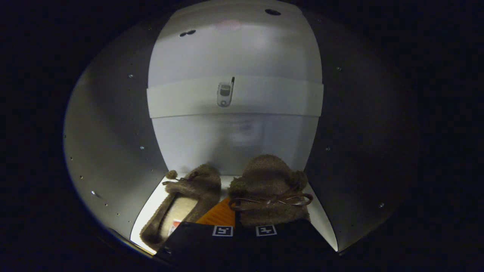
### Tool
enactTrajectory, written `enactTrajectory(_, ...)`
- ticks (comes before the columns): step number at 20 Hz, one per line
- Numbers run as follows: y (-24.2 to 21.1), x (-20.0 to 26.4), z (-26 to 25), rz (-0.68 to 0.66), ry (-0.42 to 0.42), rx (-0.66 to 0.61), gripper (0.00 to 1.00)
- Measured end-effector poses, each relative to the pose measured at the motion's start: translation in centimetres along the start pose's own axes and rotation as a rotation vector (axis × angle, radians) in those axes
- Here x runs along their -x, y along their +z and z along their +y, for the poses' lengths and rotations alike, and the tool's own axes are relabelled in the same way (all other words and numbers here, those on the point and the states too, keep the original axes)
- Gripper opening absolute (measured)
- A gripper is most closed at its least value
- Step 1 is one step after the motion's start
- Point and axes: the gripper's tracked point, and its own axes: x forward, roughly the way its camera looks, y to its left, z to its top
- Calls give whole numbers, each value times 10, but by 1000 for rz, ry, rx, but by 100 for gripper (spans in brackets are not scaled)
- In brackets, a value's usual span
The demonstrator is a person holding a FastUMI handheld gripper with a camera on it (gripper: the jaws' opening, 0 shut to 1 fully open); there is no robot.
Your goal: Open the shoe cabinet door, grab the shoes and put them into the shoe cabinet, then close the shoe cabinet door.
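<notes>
Tongs (245,231): reaching into the cabinet, fingers seemingly close together; grip cannot be told.
Left slipper (181,204): on the cabinet floor (151,207).
Right slipper (270,192): just ahead of the fingers.
Progress: door open, slippers inside; release and closing seemingly remain.

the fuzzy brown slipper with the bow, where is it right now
The fuzzy brown slipper with the ribbon bow sits on the white cabinet floor just ahead of the claw, with the other fuzzy brown slipper beside it.

Gripper (244,221) inside white shoe cabinet (113,124), fingers nearly closed between two fuzzy brown shoes, left shoe (185,200) beside them, right shoe (270,189) with bow just ahead.
</notes>
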Motion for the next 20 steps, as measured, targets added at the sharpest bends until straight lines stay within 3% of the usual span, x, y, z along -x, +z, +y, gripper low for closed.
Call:
enactTrajectory(8,-24,-27,-3,103,-47,-33,15)
enactTrajectory(10,-27,-22,1,128,-37,-40,26)
enactTrajectory(11,-29,-16,0,140,-42,-39,42)
enactTrajectory(16,-31,21,-6,192,-55,-44,81)
enactTrajectory(18,-26,39,-1,201,-20,-85,100)
enactTrajectory(20,-18,61,0,197,-4,-105,96)
